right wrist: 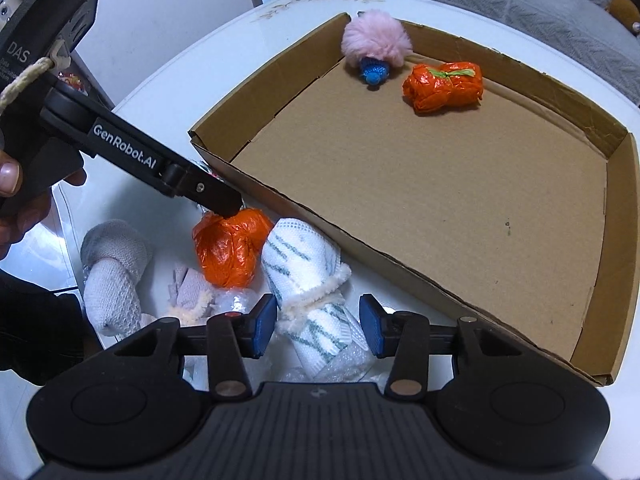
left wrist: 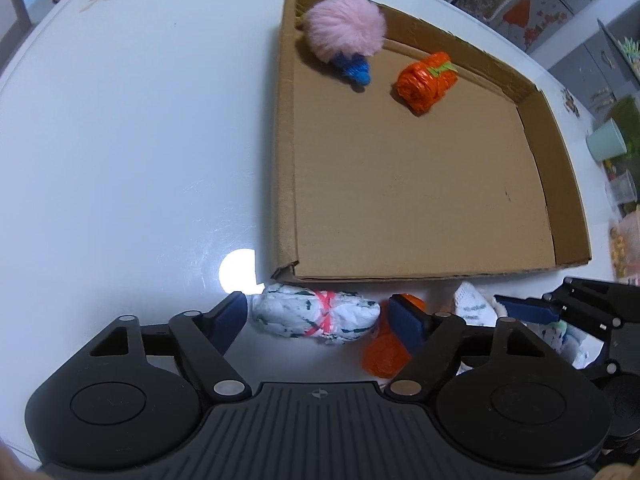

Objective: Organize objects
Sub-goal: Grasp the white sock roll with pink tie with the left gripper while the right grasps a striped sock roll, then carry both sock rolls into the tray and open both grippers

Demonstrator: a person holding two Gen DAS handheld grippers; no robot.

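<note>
left fingers (left wrist: 320, 316): we're spread around the white paper bundle (left wrist: 316, 316)
right fingers (right wrist: 318, 328): spread around the rolled towel (right wrist: 316, 300)
risk: towel at 6 o'clock of the cardboard tray (right wrist: 260, 184) might unroll if we pinch off-centre

pompom (left wrist: 347, 26) and wrapped bundle (left wrist: 426, 81) in box (left wrist: 285, 160), rolled towel (right wrist: 316, 296) outside

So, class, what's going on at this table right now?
A person with two handheld grippers is sorting bundles into a cardboard tray. A pink pom-pom and orange bundle already lie inside. The left gripper straddles a white bundle; the right gripper is around a rolled striped cloth.
</note>
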